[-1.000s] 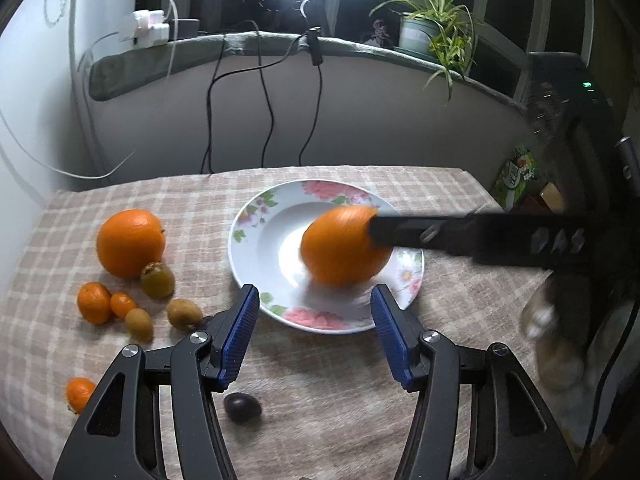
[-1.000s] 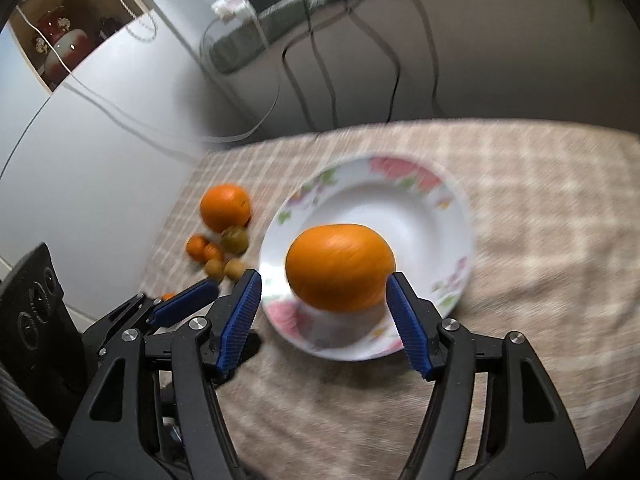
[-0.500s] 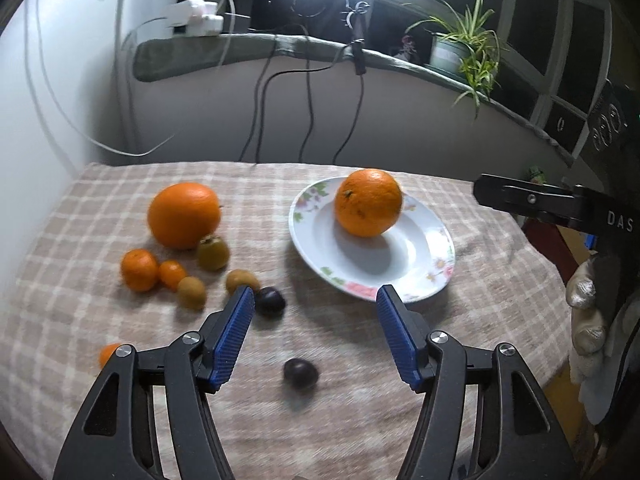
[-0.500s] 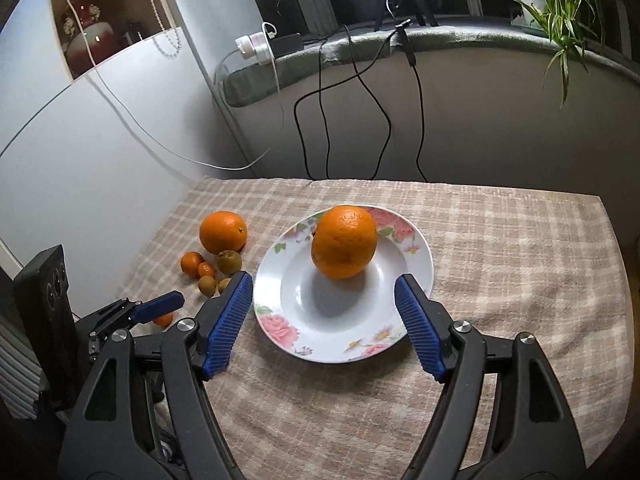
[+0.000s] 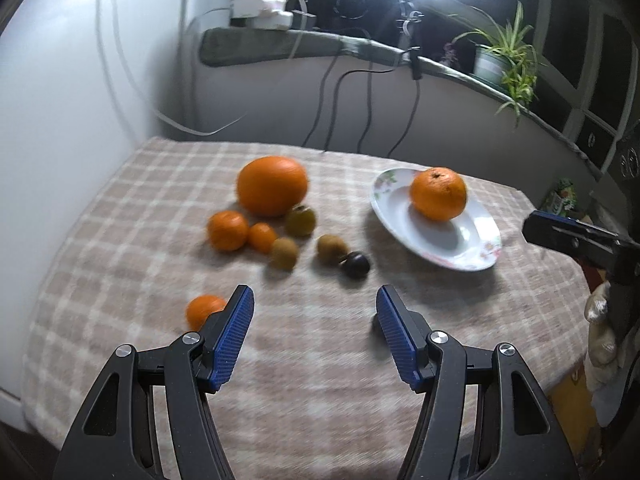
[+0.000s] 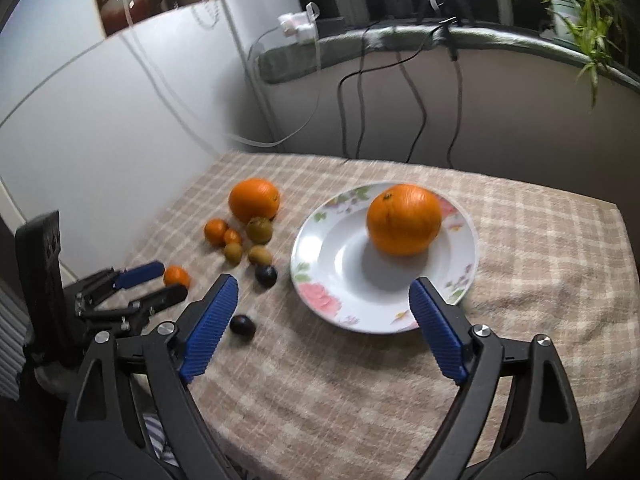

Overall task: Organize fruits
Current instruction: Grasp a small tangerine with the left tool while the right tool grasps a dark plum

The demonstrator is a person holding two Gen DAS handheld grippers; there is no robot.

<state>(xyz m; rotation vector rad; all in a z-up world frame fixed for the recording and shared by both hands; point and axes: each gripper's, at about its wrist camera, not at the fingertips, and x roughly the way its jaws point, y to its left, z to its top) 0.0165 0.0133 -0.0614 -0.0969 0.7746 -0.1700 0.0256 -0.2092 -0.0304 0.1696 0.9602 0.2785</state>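
Observation:
A large orange (image 5: 439, 193) (image 6: 404, 219) lies in the white floral plate (image 5: 472, 258) (image 6: 344, 308) on the checked cloth. A second large orange (image 5: 272, 185) (image 6: 253, 199) lies left of the plate among small tangerines (image 5: 227, 230), kiwis (image 5: 331, 249) and a dark plum (image 5: 355, 265). Another plum (image 6: 242, 327) and a small tangerine (image 5: 204, 309) (image 6: 176, 275) lie nearer the front. My left gripper (image 5: 314, 336) is open and empty above the cloth, in front of the loose fruit; it shows at the right wrist view's left (image 6: 154, 280). My right gripper (image 6: 320, 328) is open and empty, in front of the plate.
A wall and a white fridge (image 6: 100, 120) stand to the left. A sill behind the table holds cables (image 5: 360, 92), a power strip (image 5: 264, 12) and a potted plant (image 5: 504, 64). The table's front edge (image 6: 360, 460) is near the grippers.
My right gripper has let go of the large orange onto the plate and pulled back. My left gripper has drawn back and swung left toward the loose fruit.

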